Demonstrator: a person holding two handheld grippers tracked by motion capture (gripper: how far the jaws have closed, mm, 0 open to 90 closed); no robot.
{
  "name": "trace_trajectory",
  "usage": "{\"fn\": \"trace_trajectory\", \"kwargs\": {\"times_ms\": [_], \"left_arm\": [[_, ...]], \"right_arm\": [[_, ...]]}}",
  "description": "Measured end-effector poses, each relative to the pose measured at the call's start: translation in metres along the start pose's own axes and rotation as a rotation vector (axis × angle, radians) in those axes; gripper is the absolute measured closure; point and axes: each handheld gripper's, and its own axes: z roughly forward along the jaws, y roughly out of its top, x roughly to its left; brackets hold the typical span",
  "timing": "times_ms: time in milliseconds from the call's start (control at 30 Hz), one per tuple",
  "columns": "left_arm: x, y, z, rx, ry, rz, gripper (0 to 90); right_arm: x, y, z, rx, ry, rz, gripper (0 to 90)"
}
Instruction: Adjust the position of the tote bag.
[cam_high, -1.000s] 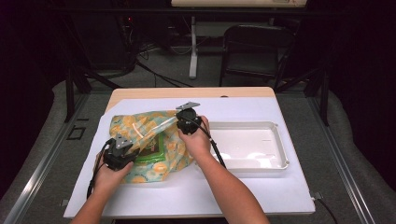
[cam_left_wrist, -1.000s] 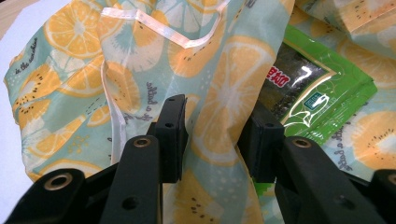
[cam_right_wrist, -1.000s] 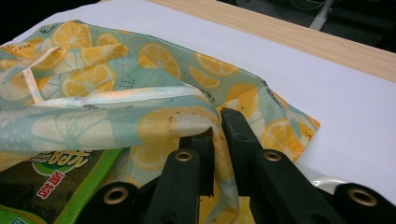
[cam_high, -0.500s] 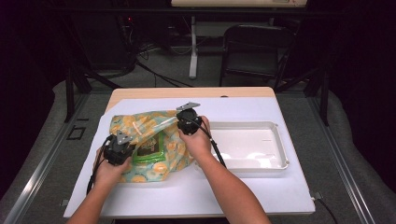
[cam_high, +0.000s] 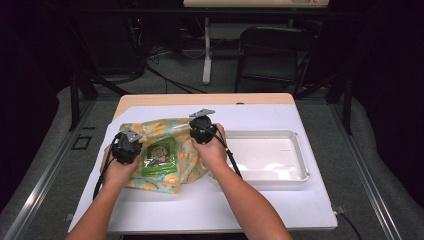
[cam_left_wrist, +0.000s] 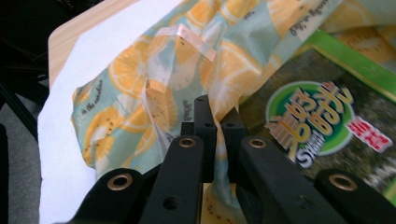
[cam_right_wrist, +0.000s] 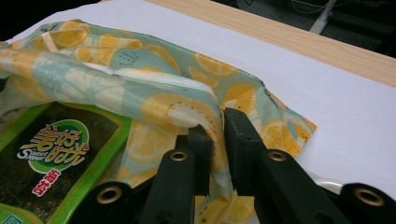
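L gripper (cam_left_wrist: 215, 122): jaws have just been closing and now stand pinched on a fold of the soft plastic bag printed with orange slices on pale teal (cam_high: 165, 131); in the left gripper view the film runs down between the two black jaws and the pads press it, though the contact line itself is hidden by the jaw bodies. R gripper (cam_right_wrist: 218, 135): jaws narrow but have just been opening a little; the bag's rolled edge sits between them and one jaw touches it, but whether both pads bite can't be told, since the fold covers the tips. In the high view the L gripper (cam_high: 125, 146) sits at the bag's near-left side and the R gripper (cam_high: 203, 129) at its right edge; both sets of tips are masked there by gripper bodies and hands. Flat green-bordered dark snack packet w/ round green-and-white logo (cam_left_wrist: 322, 126) lies just right of the L jaws, seen through the bag opening; its right and lower parts are cut off by the frame. Same packet (cam_right_wrist: 51, 158) is left of the R jaws, partly under the bag's upper layer. Shallow white rectangular plastic tray (cam_high: 295, 145) lies just right of the R hand, its near-left corner covered by that forearm. Bag and tray rest on a white sheet over the wooden table (cam_high: 150, 100).
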Motion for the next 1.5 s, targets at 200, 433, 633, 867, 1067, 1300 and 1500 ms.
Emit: {"fn": "trace_trajectory", "kwargs": {"times_ms": [200,433,633,867,1067,1300,1500], "left_arm": [[0.010,0.006,0.006,-0.002,0.012,-0.040,90.0],[0.017,0.009,0.010,0.000,0.020,-0.073,90.0],[0.023,0.013,0.014,0.007,0.026,-0.087,90.0],[0.028,0.019,0.014,0.003,0.038,-0.094,90.0],[0.031,0.022,0.014,-0.002,0.042,-0.108,90.0],[0.035,0.024,0.015,0.002,0.041,-0.119,90.0],[0.039,0.025,0.018,0.008,0.043,-0.126,90.0]], "right_arm": [[0.004,0.001,-0.003,-0.017,0.037,-0.007,76.1],[0.010,0.004,-0.012,-0.054,0.079,-0.026,72.4],[0.013,0.005,-0.019,-0.074,0.108,-0.030,71.2],[0.019,0.004,-0.019,-0.071,0.130,-0.050,72.1],[0.027,0.002,-0.016,-0.075,0.142,-0.077,78.8],[0.029,0.008,-0.007,-0.055,0.080,-0.107,89.3],[0.021,0.024,0.000,-0.040,0.022,-0.128,90.0]]}}
